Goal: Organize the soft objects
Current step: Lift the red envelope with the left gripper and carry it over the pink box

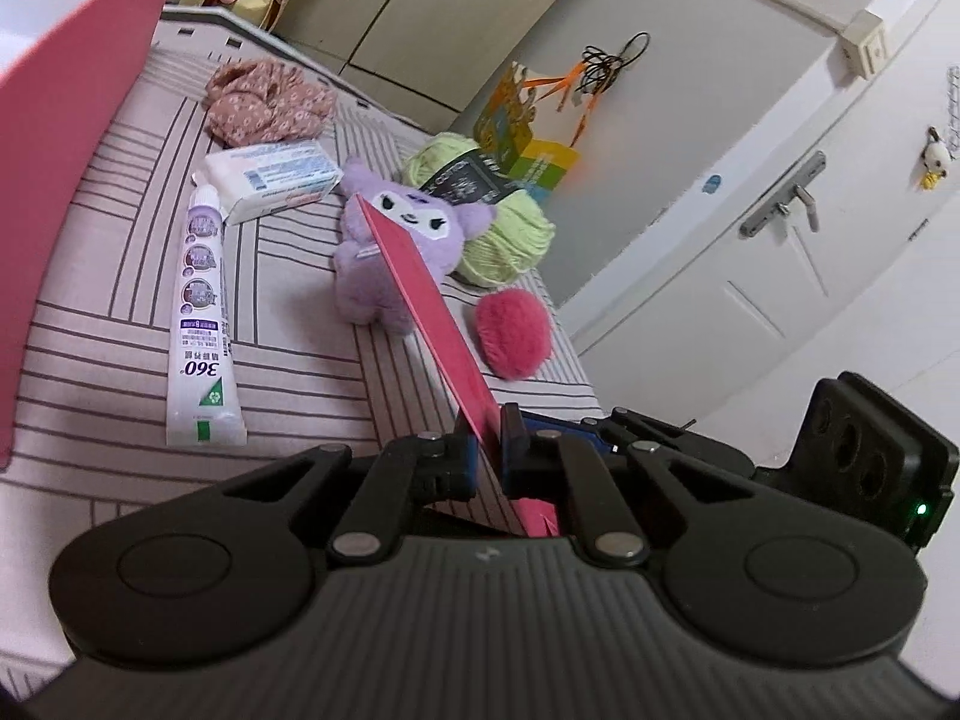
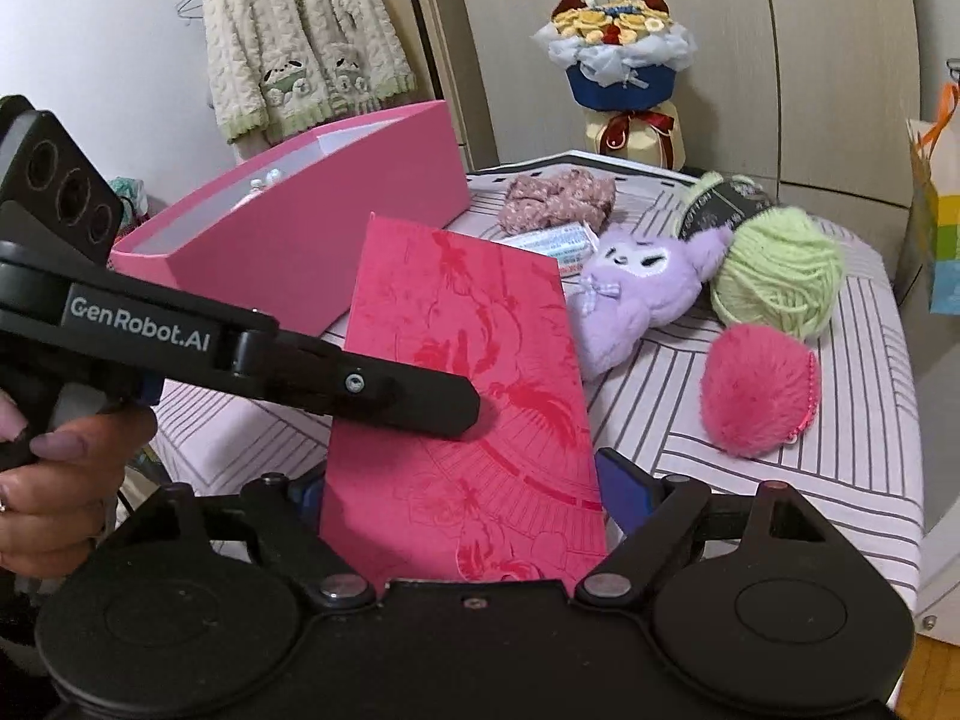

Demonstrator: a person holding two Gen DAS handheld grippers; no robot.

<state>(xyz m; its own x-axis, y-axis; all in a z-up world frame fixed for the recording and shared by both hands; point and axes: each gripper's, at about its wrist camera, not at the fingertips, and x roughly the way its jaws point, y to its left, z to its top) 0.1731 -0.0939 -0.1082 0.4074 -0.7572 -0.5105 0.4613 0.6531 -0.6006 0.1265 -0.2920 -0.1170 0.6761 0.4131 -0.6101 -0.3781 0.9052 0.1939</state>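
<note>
My left gripper (image 1: 487, 441) is shut on a pink-red patterned envelope (image 1: 429, 306), seen edge-on here and flat-on in the right wrist view (image 2: 474, 396). My right gripper (image 2: 462, 495) is open, its blue pads either side of the envelope's lower part; contact is unclear. On the striped bed lie a purple plush (image 1: 399, 252) (image 2: 642, 294), a green yarn ball (image 1: 510, 228) (image 2: 780, 270), a pink fluffy pouch (image 1: 513, 333) (image 2: 756, 390) and a floral scrunchie (image 1: 270, 99) (image 2: 558, 195).
An open pink box (image 2: 312, 222) stands at the bed's left; its wall (image 1: 66, 180) fills the left of the left wrist view. A toothpaste tube (image 1: 201, 312) and a tissue pack (image 1: 273, 177) lie on the bed. A bouquet (image 2: 624, 72) stands behind; a paper bag (image 2: 936, 222) at right.
</note>
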